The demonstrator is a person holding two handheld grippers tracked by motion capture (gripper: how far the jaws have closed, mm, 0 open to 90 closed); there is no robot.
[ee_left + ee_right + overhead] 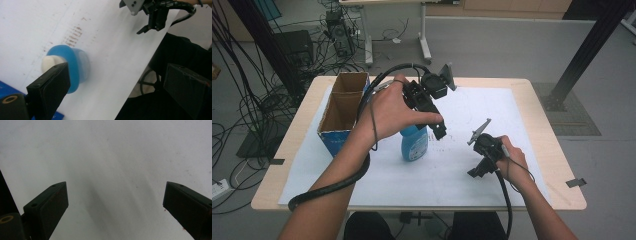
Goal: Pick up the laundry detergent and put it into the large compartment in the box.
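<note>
A blue bottle (414, 144) with a white cap stands upright on the white paper sheet (447, 170) near the table's middle. My left gripper (433, 125) hovers just above and to the right of its top, angled down. In the left gripper view the jaws of my left gripper (117, 75) stand wide open, and the bottle (78, 66) lies beside the left jaw, not between them. My right gripper (478, 169) is held low over the paper to the right of the bottle and also appears far off (148, 27). My right gripper (115, 192) is open over bare paper.
An open cardboard box (341, 107) with a blue lower part stands at the table's left, close to the bottle. The wooden table edge (557, 150) borders the paper. Cables and equipment lie on the floor beyond the table.
</note>
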